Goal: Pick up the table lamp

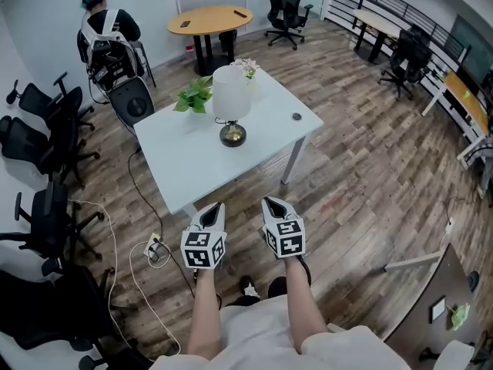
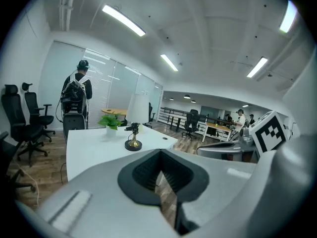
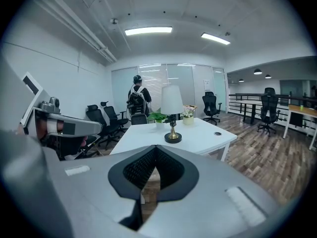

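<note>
The table lamp (image 1: 231, 99) stands upright near the middle of the white table (image 1: 192, 160), in the upper centre of the head view. It has a white shade above a dark round base. A potted plant (image 1: 194, 96) sits just left of it, and a small flower pot (image 1: 248, 69) stands above it in the frame. The left gripper (image 1: 213, 208) and right gripper (image 1: 273, 203) hover side by side at lower centre, near the table's closest edge and well apart from the lamp. Both pairs of jaws are pressed together at the tips, with nothing between them. 1 person (image 1: 104, 21) stands at the upper left.
</note>
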Demonstrator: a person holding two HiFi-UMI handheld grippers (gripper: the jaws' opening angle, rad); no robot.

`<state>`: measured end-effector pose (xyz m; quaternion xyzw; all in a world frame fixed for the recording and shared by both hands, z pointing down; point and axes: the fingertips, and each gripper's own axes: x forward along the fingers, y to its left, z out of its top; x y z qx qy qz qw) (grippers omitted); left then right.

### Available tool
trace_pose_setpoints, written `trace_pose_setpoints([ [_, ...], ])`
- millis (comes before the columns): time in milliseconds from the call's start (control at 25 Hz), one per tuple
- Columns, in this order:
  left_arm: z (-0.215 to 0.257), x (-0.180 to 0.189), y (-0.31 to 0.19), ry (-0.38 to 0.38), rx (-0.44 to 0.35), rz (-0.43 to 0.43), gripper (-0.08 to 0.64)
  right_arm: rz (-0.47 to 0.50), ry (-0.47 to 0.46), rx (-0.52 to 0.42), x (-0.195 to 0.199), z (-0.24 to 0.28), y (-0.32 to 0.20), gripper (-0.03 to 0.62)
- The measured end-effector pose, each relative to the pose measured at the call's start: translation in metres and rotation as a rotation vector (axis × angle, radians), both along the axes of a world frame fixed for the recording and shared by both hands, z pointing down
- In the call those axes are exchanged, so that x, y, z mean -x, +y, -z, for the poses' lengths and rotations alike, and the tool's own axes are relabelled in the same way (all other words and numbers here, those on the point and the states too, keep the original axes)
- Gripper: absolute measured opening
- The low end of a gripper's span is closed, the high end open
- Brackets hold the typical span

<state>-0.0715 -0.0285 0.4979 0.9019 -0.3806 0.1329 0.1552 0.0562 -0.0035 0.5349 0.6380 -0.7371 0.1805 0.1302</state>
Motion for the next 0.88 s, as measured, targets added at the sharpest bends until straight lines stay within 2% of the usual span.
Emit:
trace_pose_setpoints([
  [120, -0.004, 0.007, -0.011, -0.001, -0.002, -0.005, 0.000, -0.001, -0.008, 0.003, 0.003, -0.007, -0.013, 0.023],
  [400, -0.005, 0.017, -0.048, -0.096, -0.050, 0.012, 0.000, 0.016, -0.009, -0.009, 0.001, -0.009, -0.055, 0.023],
  [720, 0.005, 0.000, -0.105, -0.075, -0.059, 0.028, 0.000, 0.021, -0.037, -0.029, -0.025, -0.002, -0.126, 0.025],
  [880, 0.003, -0.016, -0.135, -0.080, -0.052, 0.044, 0.000, 0.055, -0.045, -0.023, -0.035, -0.009, -0.157, 0.025],
])
